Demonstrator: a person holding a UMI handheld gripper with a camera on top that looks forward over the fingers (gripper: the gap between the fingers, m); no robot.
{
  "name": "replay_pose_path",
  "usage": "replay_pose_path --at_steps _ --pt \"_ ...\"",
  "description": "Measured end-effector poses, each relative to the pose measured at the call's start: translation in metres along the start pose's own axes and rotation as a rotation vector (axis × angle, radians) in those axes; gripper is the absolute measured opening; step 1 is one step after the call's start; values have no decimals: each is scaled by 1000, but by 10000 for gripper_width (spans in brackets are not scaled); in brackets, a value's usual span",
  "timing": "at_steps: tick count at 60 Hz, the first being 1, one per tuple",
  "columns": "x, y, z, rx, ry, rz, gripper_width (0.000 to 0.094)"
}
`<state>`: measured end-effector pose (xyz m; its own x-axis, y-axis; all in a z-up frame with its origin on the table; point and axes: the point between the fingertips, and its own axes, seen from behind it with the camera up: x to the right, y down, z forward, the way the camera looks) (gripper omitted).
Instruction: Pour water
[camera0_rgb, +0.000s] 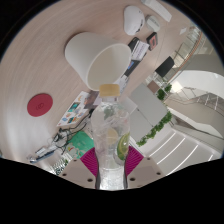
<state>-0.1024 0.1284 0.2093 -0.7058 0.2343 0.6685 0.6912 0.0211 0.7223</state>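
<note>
1. The claw (110, 166) is closed down to the width of a clear plastic bottle (112, 135). Its 2 pink pads (90, 158) press on the bottle's sides, so the bottle is held off the desk.
2. The bottle runs forward from between the fingers, body nearest and neck farthest. A patch of green shows through its lower wall, close to the right finger.
3. The bottle's neck (108, 97) looks pale yellowish and points at the white paper cup (98, 58) just beyond it. The neck's end sits at or very near the cup's near rim. I cannot tell whether they touch, or whether water is running.
4. The cup stands on the light desk (45, 70), well in from its edges. Its wide open mouth is the end turned toward the bottle, and the whole scene appears tilted.
5. To the left of the bottle and cup, well apart from both, 1 flat red round disc (40, 103) lies on the bare desk top.
6. Near the left finger, small cluttered items (68, 125) sit on the desk, too small to name.
7. Beyond the cup, toward the desk's far edge, lies 1 white rounded object (133, 15).
8. Off to the right of the desk are green plants (155, 128) and white room fittings.
</note>
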Motion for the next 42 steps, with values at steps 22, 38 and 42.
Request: replay_pose_path --at_steps 22,38,42 --pt "9 21 -20 212 10 1637 364" --pt "-79 -16 2 483 -208 2196 444" --pt "-97 -46 3 527 -243 2188 440"
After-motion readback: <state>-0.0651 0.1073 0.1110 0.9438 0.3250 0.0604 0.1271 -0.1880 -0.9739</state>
